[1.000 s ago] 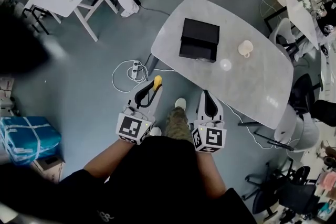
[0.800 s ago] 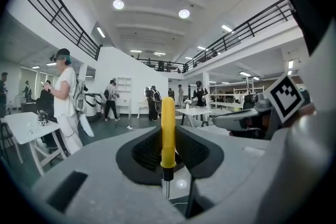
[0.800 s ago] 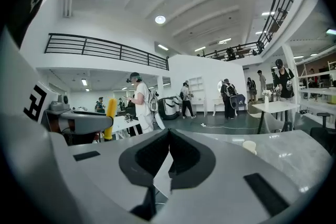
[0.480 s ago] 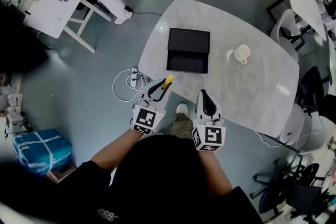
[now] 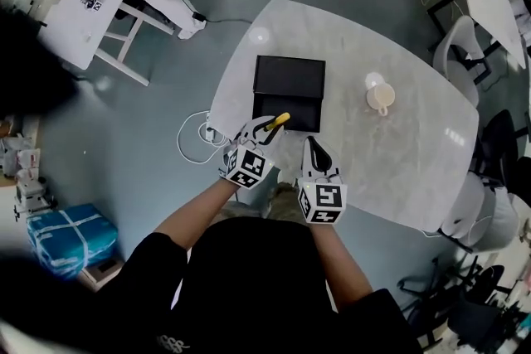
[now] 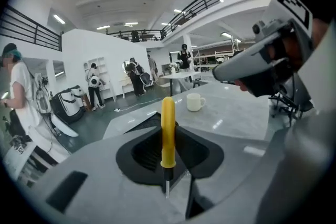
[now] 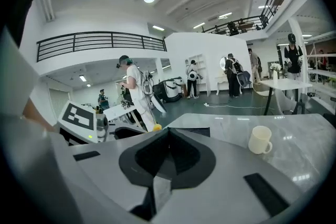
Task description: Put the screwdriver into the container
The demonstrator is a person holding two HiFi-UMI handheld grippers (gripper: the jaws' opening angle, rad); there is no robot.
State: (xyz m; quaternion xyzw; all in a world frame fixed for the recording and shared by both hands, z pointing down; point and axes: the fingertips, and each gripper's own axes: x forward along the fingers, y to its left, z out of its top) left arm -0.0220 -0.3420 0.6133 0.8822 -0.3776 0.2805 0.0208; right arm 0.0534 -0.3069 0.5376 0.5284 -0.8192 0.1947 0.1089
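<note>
A yellow-handled screwdriver (image 5: 280, 120) is clamped in my left gripper (image 5: 265, 127), shut on the thin shaft just below the handle. In the left gripper view the screwdriver (image 6: 168, 131) stands upright between the jaws, handle up. The black container (image 5: 288, 89), an open box, lies on the grey table (image 5: 398, 153); the handle hangs at the box's near edge. My right gripper (image 5: 313, 143) is shut and holds nothing, just right of the left one over the table's near edge. From the right gripper view the yellow handle tip (image 7: 156, 127) shows beside the left gripper's marker cube (image 7: 79, 119).
A white cup (image 5: 381, 97) stands on the table right of the box; the cup (image 7: 260, 139) also shows in the right gripper view. A white cable (image 5: 195, 131) lies on the floor left of the table. Chairs (image 5: 485, 211) stand to the right; a person sits at a far white table (image 5: 70, 25).
The person has stepped up to the table. Both grippers moved forward from above the floor to the table's near edge, the left one carrying the screwdriver to the black box.
</note>
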